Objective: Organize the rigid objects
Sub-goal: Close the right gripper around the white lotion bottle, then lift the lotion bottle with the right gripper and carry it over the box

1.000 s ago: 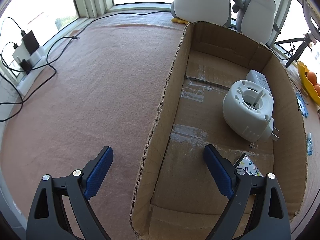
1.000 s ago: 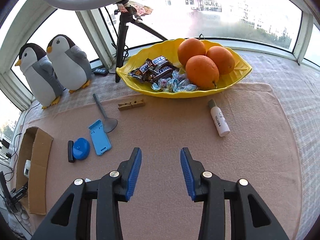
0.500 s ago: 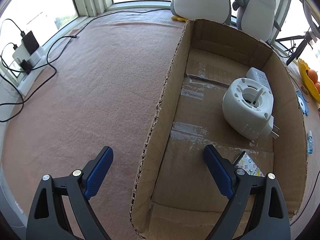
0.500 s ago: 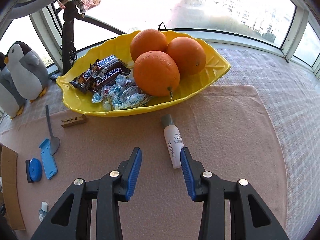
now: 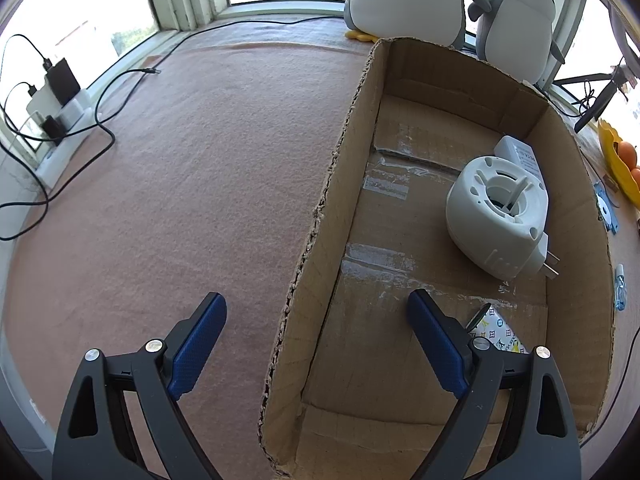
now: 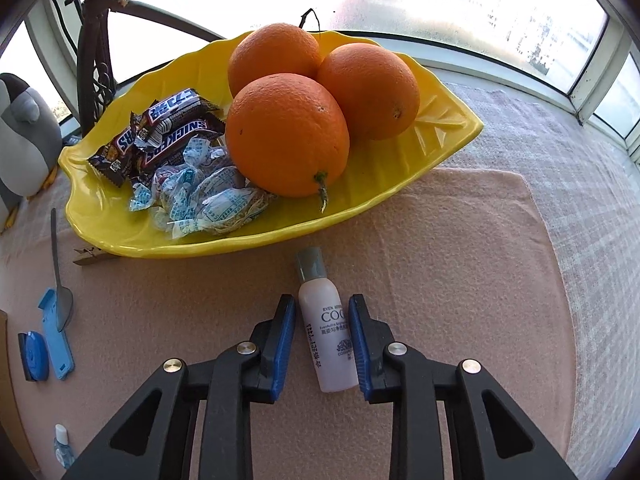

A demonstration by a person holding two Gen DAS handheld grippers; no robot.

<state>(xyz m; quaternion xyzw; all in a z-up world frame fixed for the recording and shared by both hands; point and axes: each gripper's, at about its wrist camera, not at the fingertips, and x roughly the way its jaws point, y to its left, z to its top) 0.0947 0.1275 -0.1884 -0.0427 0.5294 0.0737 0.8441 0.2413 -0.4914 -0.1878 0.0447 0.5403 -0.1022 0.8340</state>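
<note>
Left wrist cam sits fairly high, looking down and forward along its fingers (image 5: 200, 344) at the cardboard box (image 5: 320, 216) and the pink mat — penguin plushies (image 5: 516, 16) at the far edge. Right wrist cam is low and close to the bench, facing the yellow dish (image 6: 440, 128). Shared bits: that dish (image 5: 616, 160), a penguin (image 6: 24, 136), and the box edge (image 6: 4, 360).

home setting, bay window (image 6: 460, 8) sill with city view, pink felt mat (image 5: 180, 184) on top, plush penguins (image 5: 516, 20) at far edge, yellow leaf dish (image 6: 400, 168) of oranges (image 6: 286, 134) and candy bars (image 6: 176, 128), power strip (image 5: 60, 136) with chargers far left
</note>
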